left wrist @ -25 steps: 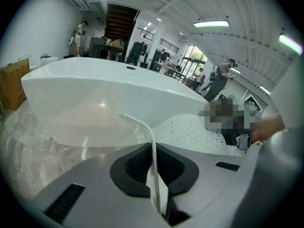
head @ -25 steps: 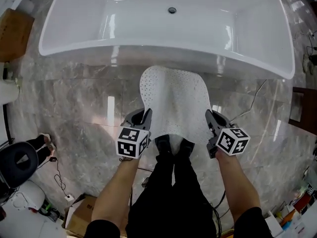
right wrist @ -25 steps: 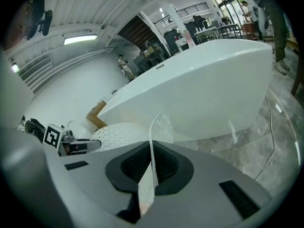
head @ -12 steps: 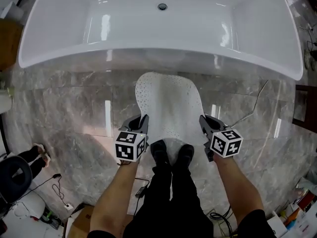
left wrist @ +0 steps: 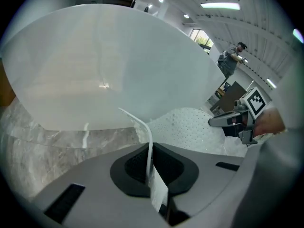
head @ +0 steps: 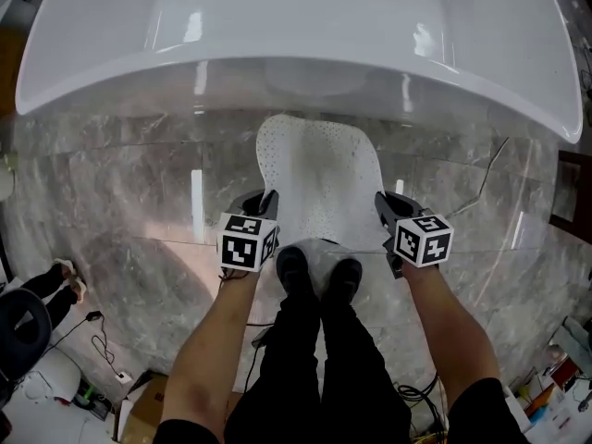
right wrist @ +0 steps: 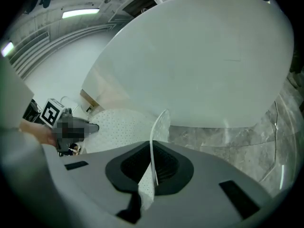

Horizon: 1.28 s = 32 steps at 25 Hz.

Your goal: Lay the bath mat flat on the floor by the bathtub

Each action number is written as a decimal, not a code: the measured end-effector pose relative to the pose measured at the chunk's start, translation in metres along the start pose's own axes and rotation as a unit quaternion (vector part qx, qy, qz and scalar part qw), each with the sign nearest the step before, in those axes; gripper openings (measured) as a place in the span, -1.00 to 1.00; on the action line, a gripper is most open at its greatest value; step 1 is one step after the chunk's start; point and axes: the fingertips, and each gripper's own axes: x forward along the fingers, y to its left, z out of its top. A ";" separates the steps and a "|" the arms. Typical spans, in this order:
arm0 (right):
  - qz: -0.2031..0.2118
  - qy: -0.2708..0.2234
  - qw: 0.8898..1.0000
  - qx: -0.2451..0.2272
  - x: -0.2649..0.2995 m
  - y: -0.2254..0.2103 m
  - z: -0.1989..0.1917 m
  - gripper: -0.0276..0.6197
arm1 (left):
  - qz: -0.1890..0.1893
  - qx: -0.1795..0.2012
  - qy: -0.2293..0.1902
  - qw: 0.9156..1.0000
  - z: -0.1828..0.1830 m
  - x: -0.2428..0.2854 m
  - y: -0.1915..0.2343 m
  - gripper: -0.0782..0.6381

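marble floor [head: 120, 202] by the bathtub [head: 305, 26] is nearer now: you have lowered both hands, so the bath mat [head: 319, 174] seems almost laid, far end by the tub. left gripper [head: 268, 199] and right gripper [head: 381, 202] each pinch a near corner.

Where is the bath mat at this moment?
In the head view the bath mat is at centre, over the marble floor in front of the bathtub, its near corners pinched by the left gripper and the right gripper.
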 end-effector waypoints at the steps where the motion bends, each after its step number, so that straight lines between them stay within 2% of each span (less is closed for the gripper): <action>1: 0.000 0.000 1.000 0.001 0.005 -0.002 -0.001 -0.85 | 0.002 -0.001 0.002 1.000 -0.003 0.007 0.002 -0.74; 6: -0.002 0.001 1.000 -0.011 0.027 -0.019 -0.010 -0.85 | 0.012 0.014 0.006 1.000 -0.012 0.039 0.014 -0.74; 17: -0.025 0.032 0.998 -0.054 0.069 -0.077 -0.031 -0.85 | 0.046 0.043 -0.006 0.998 -0.014 0.072 0.060 -0.74; 23: -0.016 0.052 0.996 -0.070 0.101 -0.078 -0.039 -0.85 | 0.076 0.032 -0.016 0.996 -0.027 0.073 0.108 -0.74; 27: -0.034 0.075 0.993 -0.089 0.129 -0.087 -0.047 -0.85 | 0.095 0.042 -0.010 0.995 -0.043 0.077 0.136 -0.74; 32: -0.058 0.106 0.988 -0.096 0.154 -0.113 -0.062 -0.85 | 0.131 0.017 -0.003 0.991 -0.064 0.084 0.181 -0.74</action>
